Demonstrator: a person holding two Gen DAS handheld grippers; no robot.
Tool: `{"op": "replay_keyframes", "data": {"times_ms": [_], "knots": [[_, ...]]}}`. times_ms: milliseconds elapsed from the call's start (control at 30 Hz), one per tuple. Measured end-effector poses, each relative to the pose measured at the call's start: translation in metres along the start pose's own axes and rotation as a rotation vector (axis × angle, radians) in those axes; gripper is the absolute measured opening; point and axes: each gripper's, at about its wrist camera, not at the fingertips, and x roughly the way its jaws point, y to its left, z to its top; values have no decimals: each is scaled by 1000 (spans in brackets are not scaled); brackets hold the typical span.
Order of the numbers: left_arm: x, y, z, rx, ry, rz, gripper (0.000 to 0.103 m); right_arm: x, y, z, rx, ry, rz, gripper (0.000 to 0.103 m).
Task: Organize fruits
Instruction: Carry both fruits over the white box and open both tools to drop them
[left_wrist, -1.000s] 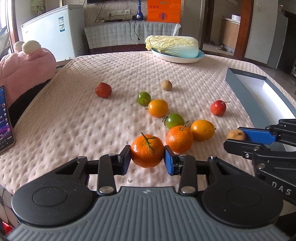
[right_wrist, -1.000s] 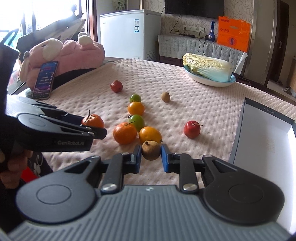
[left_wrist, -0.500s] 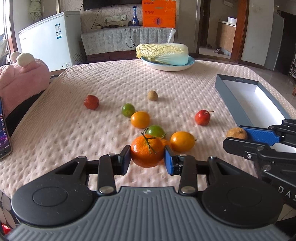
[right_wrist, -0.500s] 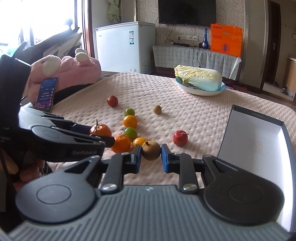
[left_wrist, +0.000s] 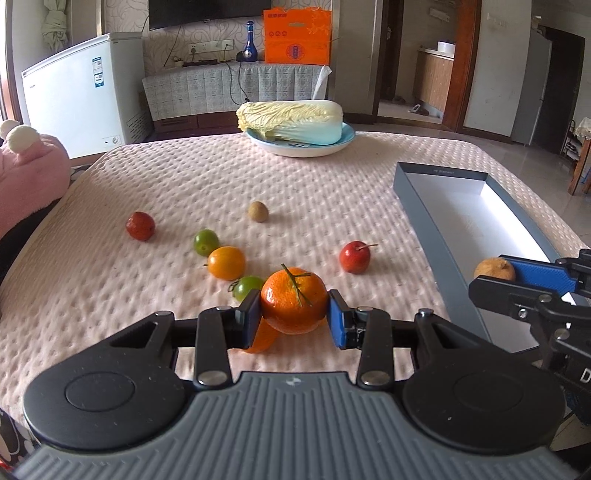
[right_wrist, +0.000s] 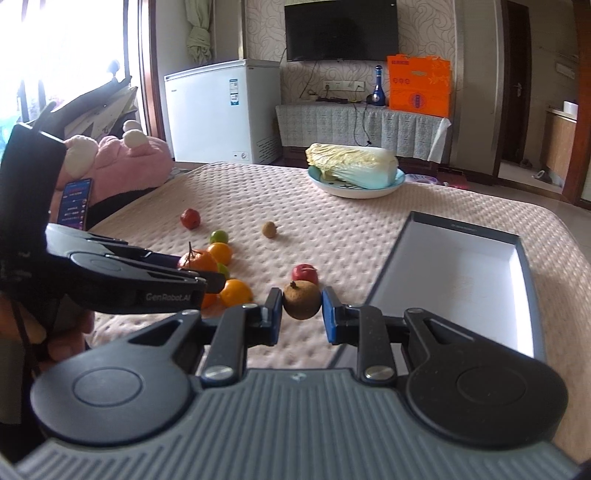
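My left hand-held gripper (left_wrist: 294, 314) is clamped on a round orange tangerine with a green stem (left_wrist: 294, 301), held clear above the pink quilted table (left_wrist: 314, 192). My right hand-held gripper (right_wrist: 302, 314) is clamped on a small brown rough-skinned fruit (right_wrist: 301, 299), also lifted off the table. Ahead and right of the right hand-held gripper lies the open grey rectangular box with a white interior (right_wrist: 461, 280). Ahead and left of it rest a loose orange citrus (right_wrist: 236, 292) and a red apple-like fruit (right_wrist: 304, 272). Farther ahead of the left hand-held gripper sit a green lime (left_wrist: 205, 242), a second orange citrus (left_wrist: 226, 262) and a dark red fruit (left_wrist: 140, 226).
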Motion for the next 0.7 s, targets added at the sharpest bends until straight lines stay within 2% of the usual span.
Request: {"op": "replay_keyframes", "data": {"times_ms": [433,700], "knots": [[4,-44,6,58,-20,-57,43,-20,-41,-10,64,-3,-98,26],[8,-77,13,76,-35,-129,43,-21,-67,-18,112,33,-163,26]]}}
